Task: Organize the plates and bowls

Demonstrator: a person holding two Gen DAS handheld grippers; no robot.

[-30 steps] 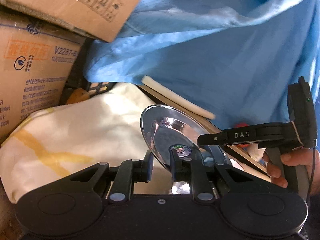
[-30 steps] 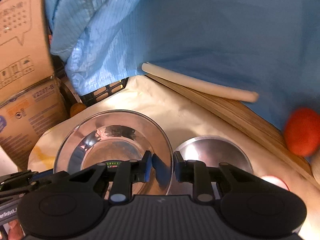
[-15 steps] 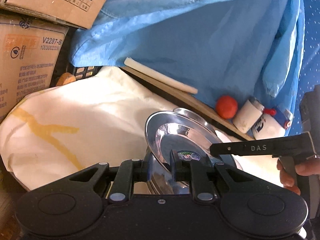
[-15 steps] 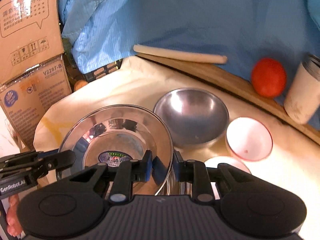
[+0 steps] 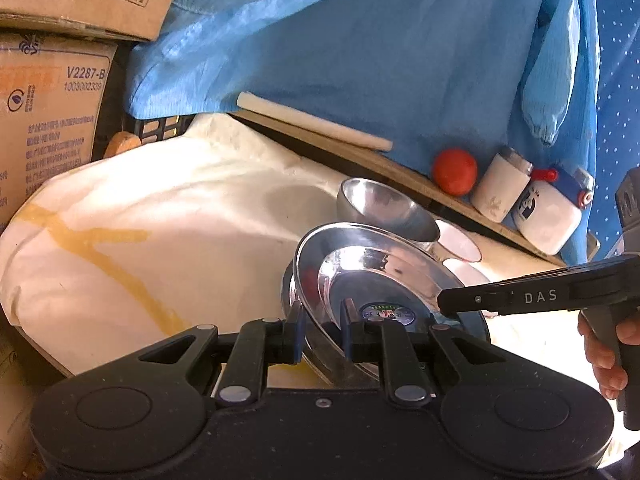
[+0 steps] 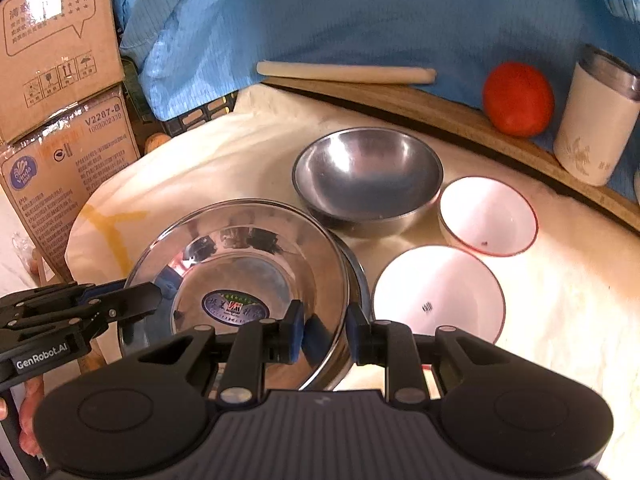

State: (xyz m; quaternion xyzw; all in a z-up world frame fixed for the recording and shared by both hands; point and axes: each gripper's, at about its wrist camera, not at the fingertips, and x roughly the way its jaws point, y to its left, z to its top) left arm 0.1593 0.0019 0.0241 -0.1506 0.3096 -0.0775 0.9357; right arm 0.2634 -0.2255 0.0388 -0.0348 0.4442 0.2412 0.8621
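Observation:
A shiny steel plate (image 6: pixel 240 276) with a blue sticker is held at opposite rims by both grippers, just over another steel dish whose rim (image 6: pixel 358 276) shows under it. My left gripper (image 5: pixel 322 334) is shut on the plate's (image 5: pixel 384 276) near rim. My right gripper (image 6: pixel 322 334) is shut on its right rim. A steel bowl (image 6: pixel 368 178) sits behind the plate, also in the left wrist view (image 5: pixel 384 210). Two white bowls, one red-rimmed (image 6: pixel 488 216) and one plain (image 6: pixel 438 294), sit to the right.
All stands on a cream cloth (image 6: pixel 224 160) with a yellow stripe. A wooden board (image 6: pixel 440 108) at the back carries a rolling pin (image 6: pixel 344 72), a tomato (image 6: pixel 518 98) and a white cup (image 6: pixel 596 120). Cardboard boxes (image 6: pixel 60 80) stand left. Blue fabric (image 6: pixel 380 12) hangs behind.
Both grippers have lowered the steel plate from tilted in the air to just over the other steel dish. The bowls and the board have come into view.

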